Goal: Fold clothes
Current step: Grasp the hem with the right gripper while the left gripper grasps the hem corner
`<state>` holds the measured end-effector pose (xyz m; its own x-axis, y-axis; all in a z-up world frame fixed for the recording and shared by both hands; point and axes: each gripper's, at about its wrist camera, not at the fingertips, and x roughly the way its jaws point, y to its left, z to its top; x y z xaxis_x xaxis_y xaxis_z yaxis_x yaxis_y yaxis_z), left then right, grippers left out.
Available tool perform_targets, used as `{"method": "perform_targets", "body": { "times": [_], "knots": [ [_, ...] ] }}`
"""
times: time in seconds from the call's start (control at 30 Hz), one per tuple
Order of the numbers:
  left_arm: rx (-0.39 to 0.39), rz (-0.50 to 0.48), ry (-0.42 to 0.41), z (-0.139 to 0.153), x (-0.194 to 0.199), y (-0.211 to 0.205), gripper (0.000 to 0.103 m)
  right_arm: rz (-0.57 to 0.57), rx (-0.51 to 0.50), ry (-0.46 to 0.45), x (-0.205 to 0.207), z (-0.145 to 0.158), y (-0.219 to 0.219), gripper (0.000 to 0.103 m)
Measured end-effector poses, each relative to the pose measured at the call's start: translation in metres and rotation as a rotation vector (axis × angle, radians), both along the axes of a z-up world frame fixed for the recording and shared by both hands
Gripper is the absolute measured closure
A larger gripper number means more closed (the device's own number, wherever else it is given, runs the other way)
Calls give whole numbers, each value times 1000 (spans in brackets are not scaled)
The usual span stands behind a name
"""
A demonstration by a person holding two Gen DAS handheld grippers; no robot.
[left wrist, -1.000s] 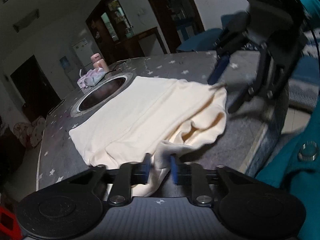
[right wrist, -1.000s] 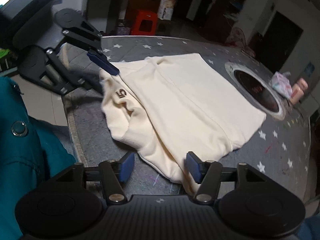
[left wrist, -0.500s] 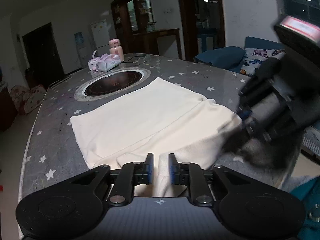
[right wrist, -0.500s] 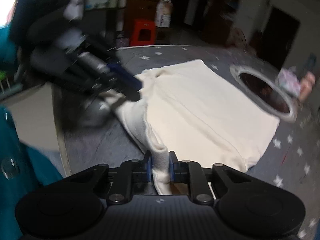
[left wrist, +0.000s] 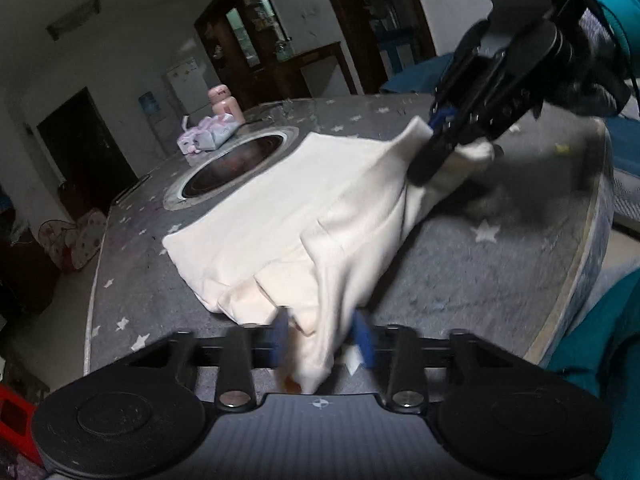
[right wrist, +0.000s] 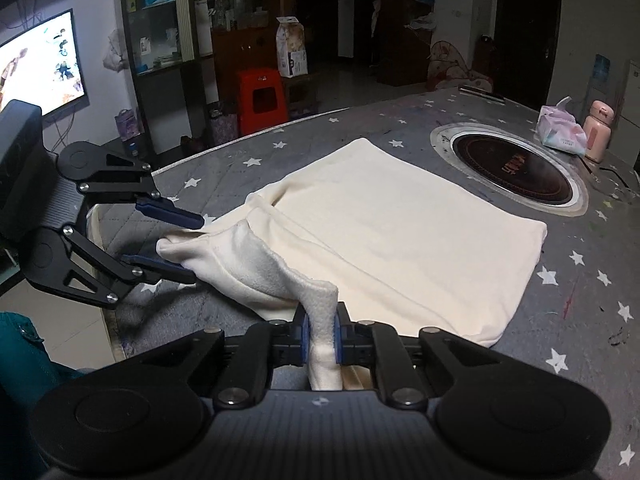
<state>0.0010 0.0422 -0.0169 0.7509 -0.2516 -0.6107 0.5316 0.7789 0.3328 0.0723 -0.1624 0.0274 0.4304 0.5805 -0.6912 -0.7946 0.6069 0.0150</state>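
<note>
One cream garment (right wrist: 384, 236) lies on the grey star-printed counter (right wrist: 580, 280), most of it spread flat, its far edge near the one round dark hob (right wrist: 514, 172) sunk into the counter top. The near end of the cloth is lifted off the surface and bunched between two grippers.

The right gripper (right wrist: 320, 332) has its jaws closed tight on a narrow ridge of the fleecy cloth, which rises between the two blue pads and hangs down behind them. The left gripper (left wrist: 322, 338) takes a thicker fold of the same garment: its jaws have just been closing, and the cloth fills the gap between its two blue pads. In the right wrist view that gripper appears at the left, its two fingers above and below the cloth's corner, the corner pinched between them. In the left wrist view the right gripper is blurred at the upper right, with the cloth drawn up to it in a taut slope.

Beyond the hob stand one pink bottle (right wrist: 597, 136) and, just beside it, one soft pack of tissues (right wrist: 560, 132). Off the counter there is one red stool (right wrist: 262, 96) and one lit screen (right wrist: 38, 66) on the wall. A teal sleeve (left wrist: 592, 364) shows at the frame edge.
</note>
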Motion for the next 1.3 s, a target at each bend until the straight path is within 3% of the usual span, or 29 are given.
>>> {"method": "perform_targets", "body": {
  "times": [0.07,0.27,0.67,0.97,1.3],
  "knots": [
    [-17,6,10,2,0,2,90,-3,6,-4,-4,-1,-2,94],
    [-65,-2,-13,19,-15,4,91,1,37,-44,-25,9,-11,95],
    [-125,-81,-5,66,-77,6,91,103,47,-24,-98,67,-34,96],
    [-133,-48,-55,72,-14,0,91,18,49,-43,-54,77,-36,96],
    [-105,32,27,44,94,-4,92,-40,-33,-30,48,54,-14,96]
  ]
}}
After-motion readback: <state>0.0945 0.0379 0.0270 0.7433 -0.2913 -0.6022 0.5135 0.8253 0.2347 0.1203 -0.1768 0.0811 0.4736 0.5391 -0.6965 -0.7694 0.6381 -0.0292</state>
